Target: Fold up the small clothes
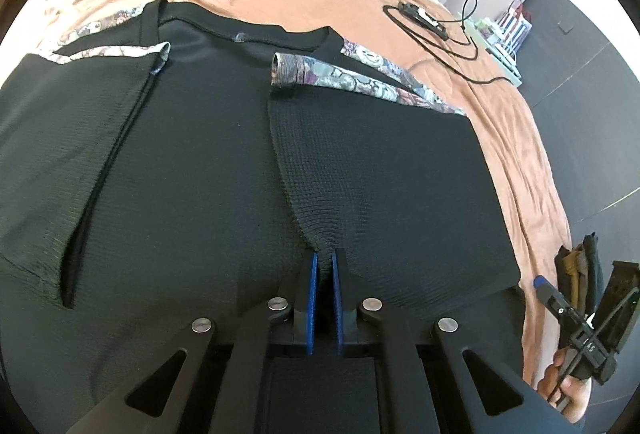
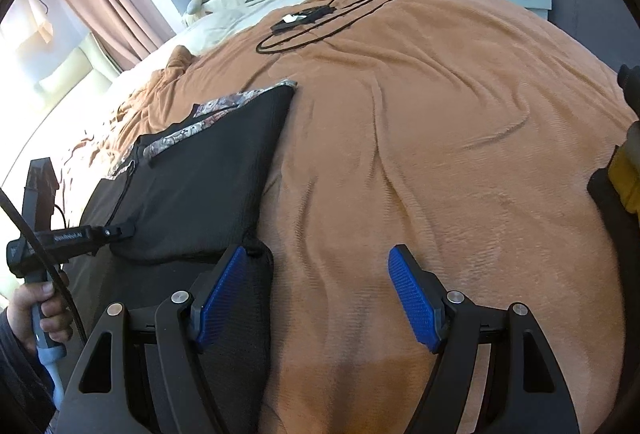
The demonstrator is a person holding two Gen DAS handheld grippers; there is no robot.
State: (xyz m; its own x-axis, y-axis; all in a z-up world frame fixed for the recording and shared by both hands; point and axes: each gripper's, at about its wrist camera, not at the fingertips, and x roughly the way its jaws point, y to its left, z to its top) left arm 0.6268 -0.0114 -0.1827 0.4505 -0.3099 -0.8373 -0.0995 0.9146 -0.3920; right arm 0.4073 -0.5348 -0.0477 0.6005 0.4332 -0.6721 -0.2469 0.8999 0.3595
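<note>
Between the left gripper (image 1: 325, 254) pads, pinched black garment (image 1: 200, 174) fabric vanishes.

Left gripper (image 1: 325, 254): I find its blue fingers (image 1: 313, 274) drawn nearly together at 6 o'clock of the left wrist view, pinching a ridge of the black garment (image 1: 200, 162). It points steeply downward. A hand (image 2: 38, 310) grasps its handle, seen at 8 o'clock of the right wrist view.

Right gripper (image 2: 320, 254): fingers (image 2: 412, 298) spread wide apart, nothing between them, angled downward. Its holding hand (image 1: 568, 386) shows at 4 o'clock of the left wrist view.
</note>
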